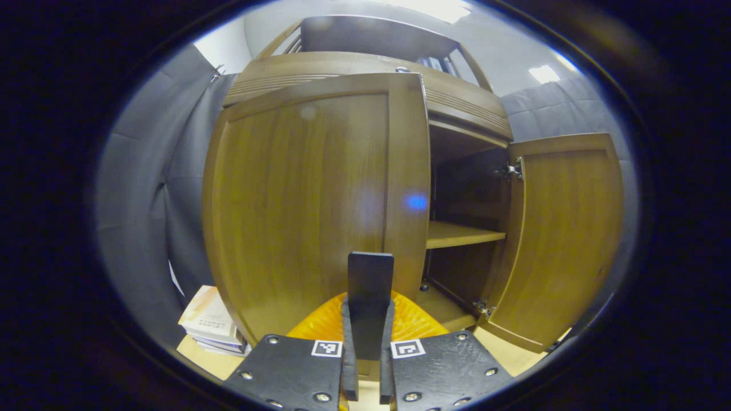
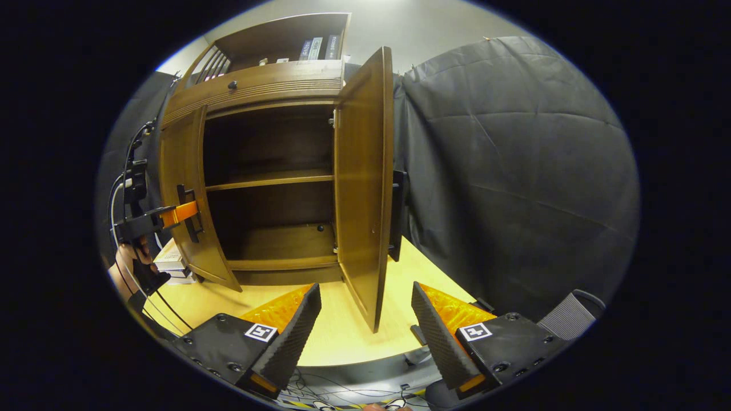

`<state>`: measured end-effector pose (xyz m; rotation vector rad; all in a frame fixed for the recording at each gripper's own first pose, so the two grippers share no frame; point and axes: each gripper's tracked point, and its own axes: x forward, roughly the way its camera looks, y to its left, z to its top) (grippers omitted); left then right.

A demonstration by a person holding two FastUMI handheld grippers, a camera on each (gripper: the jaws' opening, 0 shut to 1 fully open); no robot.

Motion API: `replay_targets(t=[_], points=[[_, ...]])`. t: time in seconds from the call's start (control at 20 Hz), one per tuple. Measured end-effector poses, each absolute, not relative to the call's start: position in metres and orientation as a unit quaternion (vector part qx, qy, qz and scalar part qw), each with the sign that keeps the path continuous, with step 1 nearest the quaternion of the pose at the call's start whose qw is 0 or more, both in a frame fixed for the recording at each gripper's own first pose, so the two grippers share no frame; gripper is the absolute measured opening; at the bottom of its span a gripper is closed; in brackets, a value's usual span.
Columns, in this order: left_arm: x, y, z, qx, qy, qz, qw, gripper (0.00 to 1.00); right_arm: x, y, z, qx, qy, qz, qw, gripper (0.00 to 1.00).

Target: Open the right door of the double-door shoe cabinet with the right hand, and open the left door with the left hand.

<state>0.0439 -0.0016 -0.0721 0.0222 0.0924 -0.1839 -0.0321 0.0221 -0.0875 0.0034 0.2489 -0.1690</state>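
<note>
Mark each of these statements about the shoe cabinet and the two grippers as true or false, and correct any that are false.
1. The right door stands wide open. True.
2. The right gripper is clamped on the right door's handle. False: its fingers are spread apart, clear of the door, holding nothing.
3. The left gripper is shut on the dark handle of the left door. True.
4. Shoes fill the shelf inside the cabinet. False: the shelf is bare.
5. A stack of books lies on the table beside the cabinet. True.
</note>
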Motion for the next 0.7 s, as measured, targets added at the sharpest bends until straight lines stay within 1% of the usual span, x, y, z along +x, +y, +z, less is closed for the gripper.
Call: replay_targets(t=[0.05,0.2,0.25,0.35,0.4,0.6,0.65,0.7], points=[[0.043,-0.001,-0.071,0.008,0.043,-0.090,0.995,0.17,-0.030,0.027,-0.087,0.006,0.121,-0.076,0.990,1.00],[0.044,-0.001,-0.069,0.011,0.031,-0.087,0.996,0.18,-0.024,0.041,-0.085,0.011,0.113,-0.058,0.992,1.00],[0.044,-0.001,-0.069,0.010,0.028,-0.086,0.996,0.15,-0.021,0.044,-0.086,0.007,0.111,-0.052,0.992,1.00],[0.045,-0.001,-0.069,0.009,0.025,-0.083,0.996,0.16,-0.018,0.049,-0.086,-0.001,0.112,-0.040,0.993,1.00],[0.046,0.000,-0.069,0.011,0.025,-0.082,0.996,0.17,-0.016,0.051,-0.087,-0.003,0.113,-0.035,0.993,0.96],[0.047,0.003,-0.069,0.012,0.021,-0.065,0.998,0.18,-0.007,0.063,-0.087,0.014,0.118,-0.013,0.993,0.96],[0.047,0.003,-0.068,0.012,0.020,-0.060,0.998,0.17,-0.005,0.065,-0.083,0.024,0.113,-0.007,0.993,0.99],[0.047,0.004,-0.069,0.013,0.019,-0.056,0.998,0.17,-0.003,0.068,-0.079,0.029,0.107,-0.004,0.994,0.99]])
